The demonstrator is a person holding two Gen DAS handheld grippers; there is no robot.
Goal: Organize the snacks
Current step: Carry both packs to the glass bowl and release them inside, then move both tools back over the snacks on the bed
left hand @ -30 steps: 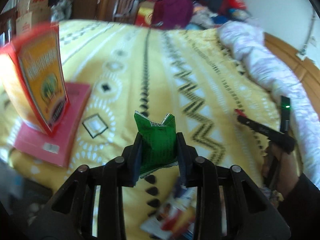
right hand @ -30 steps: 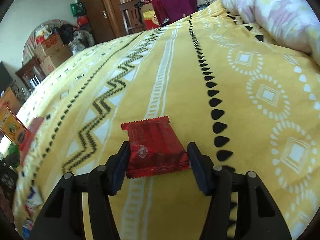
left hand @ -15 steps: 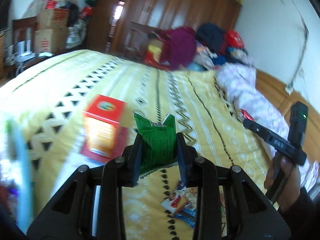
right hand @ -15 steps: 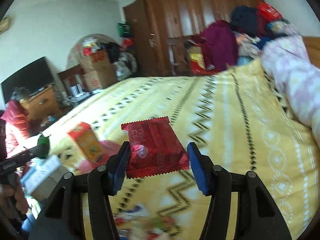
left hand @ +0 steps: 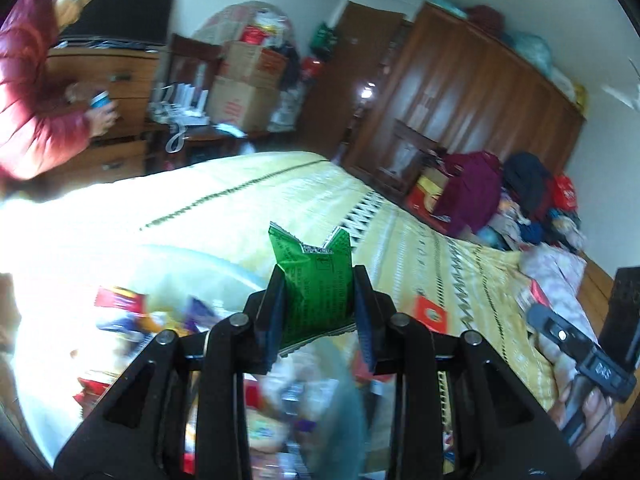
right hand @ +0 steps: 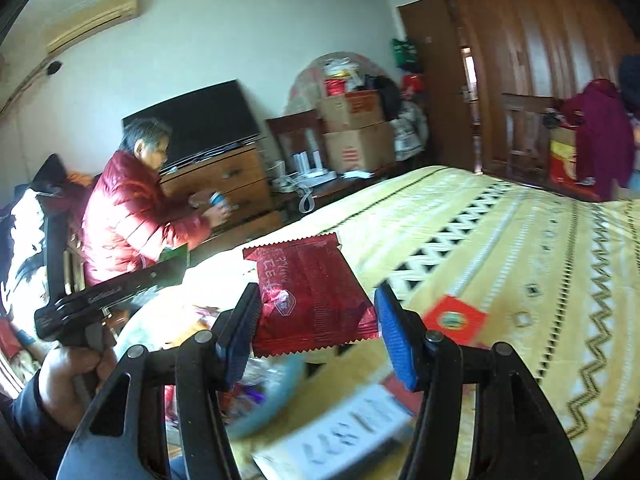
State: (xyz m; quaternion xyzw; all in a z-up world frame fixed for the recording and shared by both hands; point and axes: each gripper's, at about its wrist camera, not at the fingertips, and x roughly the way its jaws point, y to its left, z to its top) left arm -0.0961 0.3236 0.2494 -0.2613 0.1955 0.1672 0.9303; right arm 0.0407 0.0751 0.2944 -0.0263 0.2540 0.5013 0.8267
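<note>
My left gripper is shut on a green snack packet, which stands upright between its pads. It hangs over a clear bin that holds several blurred snacks. My right gripper is shut on a flat red foil packet, above the same bin's rim. In the right wrist view the left gripper shows at the left, carried by a hand.
The bed's yellow patterned cover stretches to the right, with a small red box lying on it. A white box with printed digits lies blurred below. A person in a red jacket stands by a dresser.
Both grippers have risen and swung left, from over the middle of the bed to above the bin of snacks. Each still holds its packet.
</note>
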